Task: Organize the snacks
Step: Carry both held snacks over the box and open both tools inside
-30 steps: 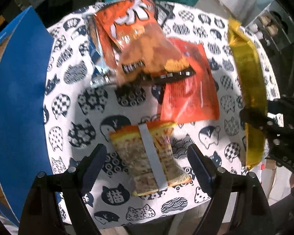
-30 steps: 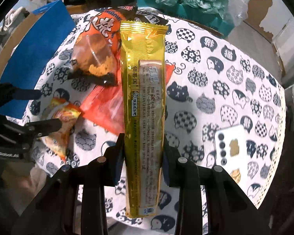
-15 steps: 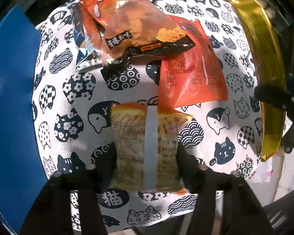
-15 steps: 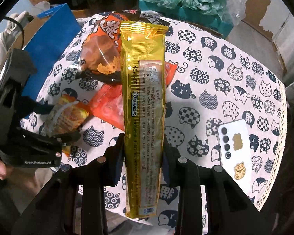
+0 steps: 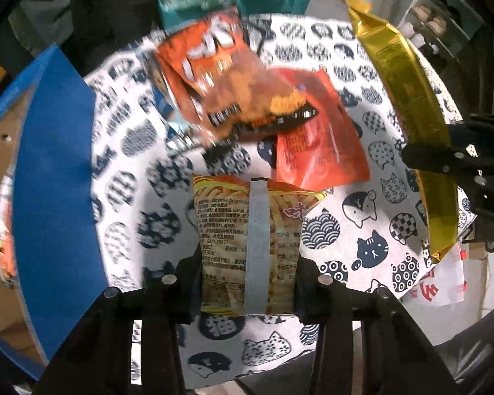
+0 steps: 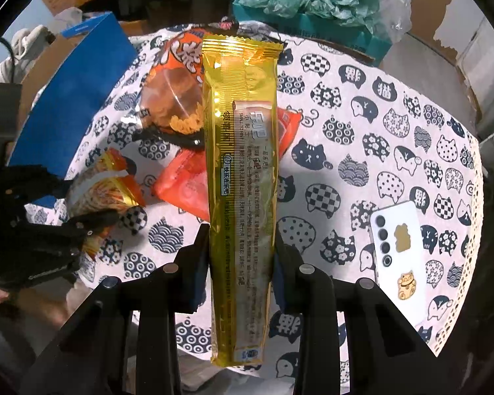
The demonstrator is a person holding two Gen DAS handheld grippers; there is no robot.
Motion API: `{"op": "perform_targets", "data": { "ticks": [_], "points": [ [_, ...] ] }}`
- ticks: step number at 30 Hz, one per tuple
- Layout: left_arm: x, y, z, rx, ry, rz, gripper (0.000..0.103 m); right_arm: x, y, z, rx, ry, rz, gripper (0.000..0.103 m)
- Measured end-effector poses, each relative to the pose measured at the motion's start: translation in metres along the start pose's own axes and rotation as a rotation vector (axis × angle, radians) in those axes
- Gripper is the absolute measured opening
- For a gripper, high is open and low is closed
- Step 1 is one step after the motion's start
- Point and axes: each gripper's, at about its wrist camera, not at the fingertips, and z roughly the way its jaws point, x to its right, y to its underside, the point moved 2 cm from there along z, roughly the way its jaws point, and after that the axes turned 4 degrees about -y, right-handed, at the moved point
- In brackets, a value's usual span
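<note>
My left gripper (image 5: pixel 247 263) is shut on a small bag of stick snacks (image 5: pixel 247 230) with a grey strip down its back, held above the table's near edge. It also shows in the right wrist view (image 6: pixel 98 194). My right gripper (image 6: pixel 242 247) is shut on a long gold snack pack (image 6: pixel 242 151), held above the table; the pack shows at the right of the left wrist view (image 5: pixel 408 98). An orange chip bag (image 5: pixel 227 79) and a red flat packet (image 5: pixel 316 144) lie together on the cat-print tablecloth (image 5: pixel 128 171).
A blue-walled cardboard box (image 5: pixel 49 177) stands at the table's left edge. A white phone (image 6: pixel 398 253) lies on the table's right side. A teal box with crumpled green plastic (image 6: pixel 306 3) stands behind the table.
My left gripper closed around the stick snack bag and lifted it off the cloth. My right gripper kept hold of the gold pack and barely moved.
</note>
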Motion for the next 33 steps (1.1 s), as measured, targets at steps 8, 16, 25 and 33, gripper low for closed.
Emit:
{"op": "perform_targets", "data": {
  "ticks": [8,16,25,33],
  "points": [
    [-0.034,0.0,-0.047,0.107,-0.031,-0.002,0.043,-0.008,-0.018,-0.024,0.05,-0.026,0.018,0.032],
    [-0.061,-0.009,-0.074,0.2,-0.066,-0.025,0.043,-0.035,-0.044,-0.047,0.092,-0.062,-0.003,0.032],
    [-0.114,-0.004,-0.098,0.26,-0.084,-0.11,0.043,-0.076,-0.079,-0.058,0.128,-0.142,-0.01,0.032],
    [-0.166,0.007,-0.107,0.286,-0.112,-0.185,0.043,-0.136,-0.113,-0.048,0.111,-0.196,-0.081,0.032]
  ]
}}
